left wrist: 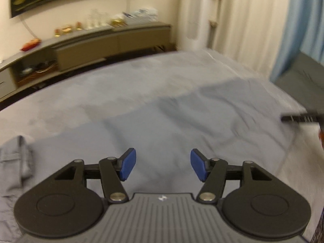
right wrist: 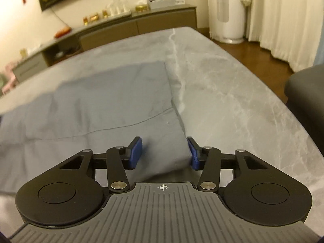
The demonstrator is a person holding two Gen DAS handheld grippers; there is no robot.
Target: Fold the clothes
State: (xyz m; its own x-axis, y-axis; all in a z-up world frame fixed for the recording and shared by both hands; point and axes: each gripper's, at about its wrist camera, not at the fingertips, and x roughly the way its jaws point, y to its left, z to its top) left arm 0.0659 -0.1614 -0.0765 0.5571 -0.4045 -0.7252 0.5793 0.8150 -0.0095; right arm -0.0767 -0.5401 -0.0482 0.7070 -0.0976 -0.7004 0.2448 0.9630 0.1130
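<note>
A grey-blue garment [left wrist: 158,121] lies spread flat on the grey marble table [left wrist: 70,93]. My left gripper [left wrist: 163,165] hovers open above its near part, blue pads wide apart with nothing between them. In the right wrist view the same garment [right wrist: 105,101] shows a seam line and its right edge. My right gripper [right wrist: 165,152] is open, and the garment's near right corner lies between the blue fingertips [right wrist: 136,151], the right pad against the cloth's edge. A bunched grey piece of cloth [left wrist: 15,162] lies at the left edge in the left wrist view.
A long sideboard [right wrist: 141,23] with small items stands behind the table. White curtains [right wrist: 283,20] and a white cylindrical appliance [right wrist: 228,10] are at the right. A dark chair [right wrist: 305,89] sits beside the table's right edge. The other gripper's dark part [left wrist: 301,118] shows at the far right.
</note>
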